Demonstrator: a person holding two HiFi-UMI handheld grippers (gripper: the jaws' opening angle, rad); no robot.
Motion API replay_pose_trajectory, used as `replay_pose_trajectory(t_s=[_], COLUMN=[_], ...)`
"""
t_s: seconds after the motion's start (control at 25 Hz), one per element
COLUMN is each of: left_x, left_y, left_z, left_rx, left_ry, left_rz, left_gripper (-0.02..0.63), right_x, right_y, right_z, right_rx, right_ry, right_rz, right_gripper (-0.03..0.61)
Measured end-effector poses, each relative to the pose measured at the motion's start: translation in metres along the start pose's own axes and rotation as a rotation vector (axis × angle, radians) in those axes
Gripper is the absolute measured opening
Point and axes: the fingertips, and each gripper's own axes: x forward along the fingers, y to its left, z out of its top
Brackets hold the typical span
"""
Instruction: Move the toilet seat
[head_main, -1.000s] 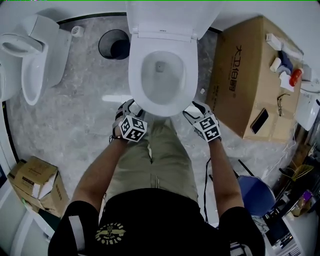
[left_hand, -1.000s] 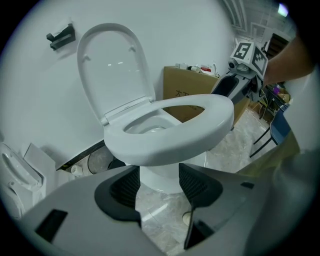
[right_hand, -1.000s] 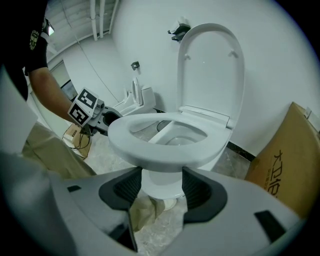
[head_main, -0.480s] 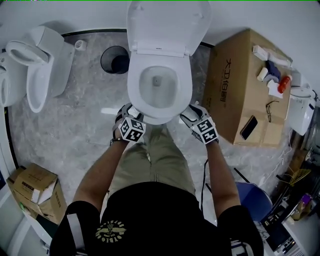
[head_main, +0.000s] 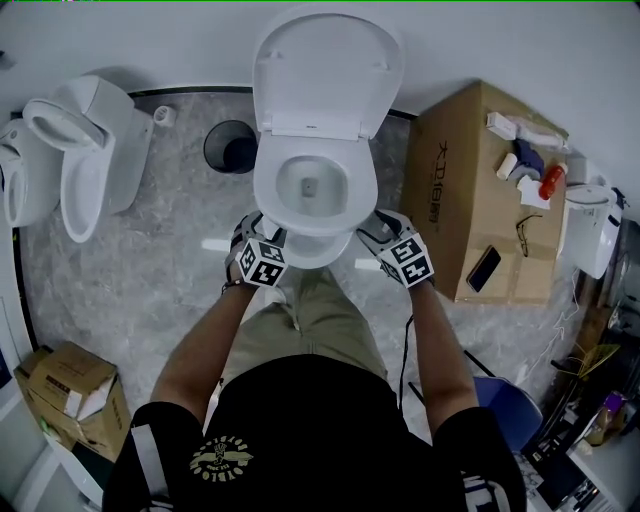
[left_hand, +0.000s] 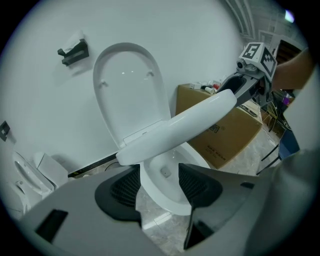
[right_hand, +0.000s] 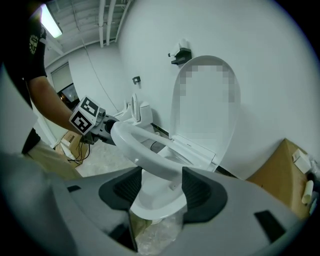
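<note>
Closest to me, my left tongs (left_hand: 160, 167) stand wide apart. Their ribbed pads are bare, and the rim of the white oval plastic toilet seat (left_hand: 190, 120) lies across their tips instead of down between them. I judge this side props the rim rather than clenches it. My right tongs (right_hand: 159, 172) have the front corner of the seat down between their pads, touching both, so I read them as clenched on it.

The seat is hinged at the back. It hangs tilted, clear of the white ceramic bowl (head_main: 312, 252), with its front edge up at my tongs. The white lid (head_main: 325, 70) is already upright against the wall. I judge the lift is begun but not finished. The seat has yet to swing back to the lid, if up is where it is meant to go.

The two tongs views show what the head view flattens: the seat seen nearly edge-on, with air under it. Each also shows the other tongs at the far rim. Only the left tongs view shows the small black holder (left_hand: 74, 51) on the wall. Only the right one shows the crumpled clear plastic (right_hand: 152, 235) by the bowl's foot.

Only the head view lays out the room. A black round bin (head_main: 232, 147) and a second white toilet (head_main: 75, 150) are to my left on the grey stone floor (head_main: 150, 260). A brown cardboard box (head_main: 470, 200) is to my right, with small items on top.
</note>
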Motion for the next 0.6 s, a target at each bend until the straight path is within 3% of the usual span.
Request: replay_pose_trajectory(t_s=[0.6], left_x=[-0.011], left_y=[0.033], left_z=[0.058], left_rx=[-0.022], left_ry=[-0.030], left_rz=[0.078], left_gripper=[0.253], right_x=[-0.013], right_y=[-0.039], right_z=[0.060], right_rx=[-0.066], right_ry=[-0.049], right_rz=[-0.012], right_gripper=[0.268])
